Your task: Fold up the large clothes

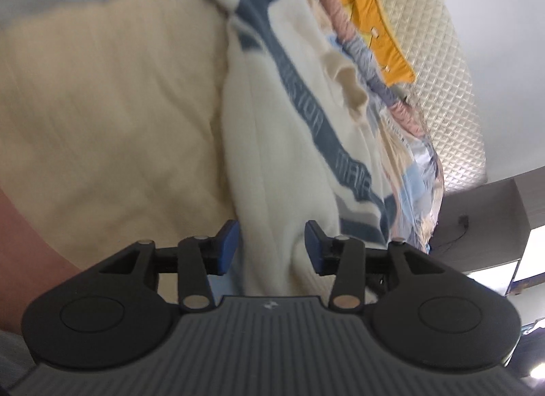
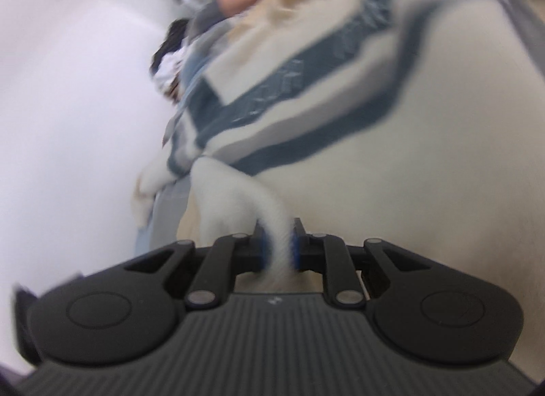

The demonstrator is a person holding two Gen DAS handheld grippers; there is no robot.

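Note:
A large cream knit sweater [image 1: 272, 143] with dark blue-grey bands and lettering fills both views; it also shows in the right wrist view [image 2: 340, 116]. My left gripper [image 1: 270, 247] has its blue pads apart, with a thick fold of the sweater lying between them; the pads do not press it. My right gripper [image 2: 277, 247] is shut on a bunched white part of the sweater, which rises from the pads towards the banded body. Both views are blurred.
A beige fabric surface [image 1: 102, 116] lies left of the sweater. A pile of other clothes [image 1: 402, 116], among them a yellow garment [image 1: 371, 17], lies on a quilted cream mattress [image 1: 442, 65]. A white wall [image 2: 68, 106] stands at left in the right wrist view.

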